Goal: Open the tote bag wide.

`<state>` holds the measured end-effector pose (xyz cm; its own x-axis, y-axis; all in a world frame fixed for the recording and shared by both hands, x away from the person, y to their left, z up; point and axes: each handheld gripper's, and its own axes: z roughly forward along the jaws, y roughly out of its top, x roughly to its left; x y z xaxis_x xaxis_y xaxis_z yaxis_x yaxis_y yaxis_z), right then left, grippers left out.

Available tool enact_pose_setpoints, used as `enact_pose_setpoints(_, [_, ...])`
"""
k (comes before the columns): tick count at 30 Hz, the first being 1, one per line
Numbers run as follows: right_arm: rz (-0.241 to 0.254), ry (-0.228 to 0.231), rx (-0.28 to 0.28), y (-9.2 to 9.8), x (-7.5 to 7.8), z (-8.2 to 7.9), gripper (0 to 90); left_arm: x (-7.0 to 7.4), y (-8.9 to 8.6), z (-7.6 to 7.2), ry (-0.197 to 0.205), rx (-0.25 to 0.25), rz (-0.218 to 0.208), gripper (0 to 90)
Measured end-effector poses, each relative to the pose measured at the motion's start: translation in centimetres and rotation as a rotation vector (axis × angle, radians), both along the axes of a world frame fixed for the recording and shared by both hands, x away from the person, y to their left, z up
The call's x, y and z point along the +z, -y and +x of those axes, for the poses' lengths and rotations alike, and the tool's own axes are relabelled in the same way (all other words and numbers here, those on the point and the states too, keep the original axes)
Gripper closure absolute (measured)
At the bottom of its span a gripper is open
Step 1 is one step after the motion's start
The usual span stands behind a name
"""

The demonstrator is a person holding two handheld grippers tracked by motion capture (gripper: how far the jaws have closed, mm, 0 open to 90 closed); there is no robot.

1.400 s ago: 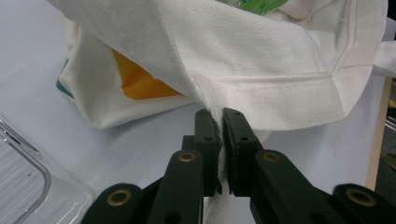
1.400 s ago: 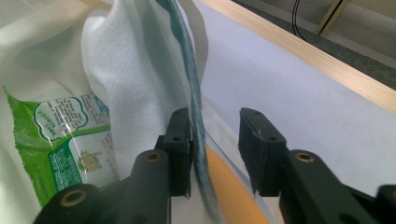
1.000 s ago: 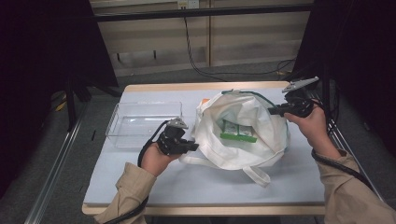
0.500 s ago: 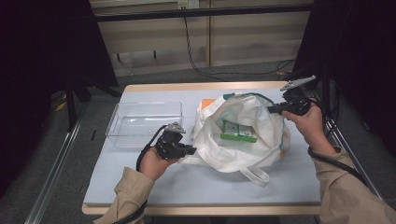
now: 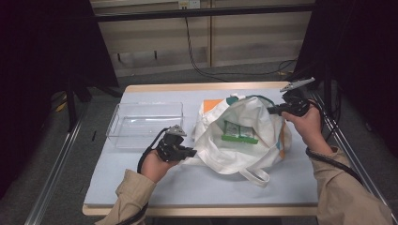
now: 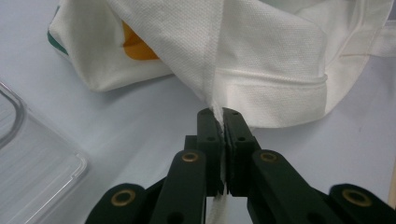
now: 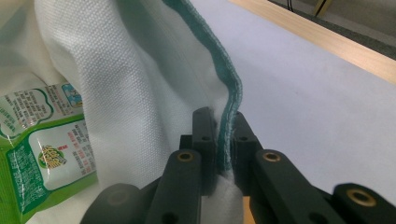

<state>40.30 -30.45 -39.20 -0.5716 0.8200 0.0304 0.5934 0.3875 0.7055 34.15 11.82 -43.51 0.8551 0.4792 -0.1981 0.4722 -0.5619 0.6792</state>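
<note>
White woven fabric makes up the tote bag (image 5: 244,136), which lies near the middle of the table (image 5: 187,187), toward its right edge, its mouth held wide. Inside it lie 2 green-and-white packets (image 5: 240,132); their printed labels carry a round logo and small text, too fine to read. An orange patch and teal trim mark the bag's far side. The left gripper (image 5: 190,151) is clamped on the bag's near-left rim, white cloth pinched flat between its jaws. The right gripper (image 5: 272,110) is closed on the teal-edged rim at the bag's far right. A clear plastic tray (image 5: 144,123), apparently holding nothing, sits toward the table's far left corner.
</note>
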Motion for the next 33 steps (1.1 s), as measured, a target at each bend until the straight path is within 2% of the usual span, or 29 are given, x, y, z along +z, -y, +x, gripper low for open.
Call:
enact_pose_setpoints(11, [0.002, 0.006, -0.013, 0.0, -0.6, 0.3, 84.4, -0.1, -0.3, -0.1, -0.009, 0.005, 0.011, 87.5])
enact_pose_setpoints(12, [-0.001, 0.01, -0.016, 0.0, -0.7, 0.3, 84.3, -0.1, -0.3, -0.1, -0.008, 0.0, 0.026, 87.5])
enact_pose_setpoints(25, [-0.006, 0.019, -0.015, 0.1, -1.2, 0.4, 84.1, -0.3, -0.2, -0.3, 0.005, 0.007, 0.019, 87.5])
enact_pose_setpoints(33, [-0.001, 0.017, -0.024, 0.1, -1.6, 0.6, 84.0, -0.5, -0.2, -0.4, -0.002, 0.0, 0.036, 87.6])
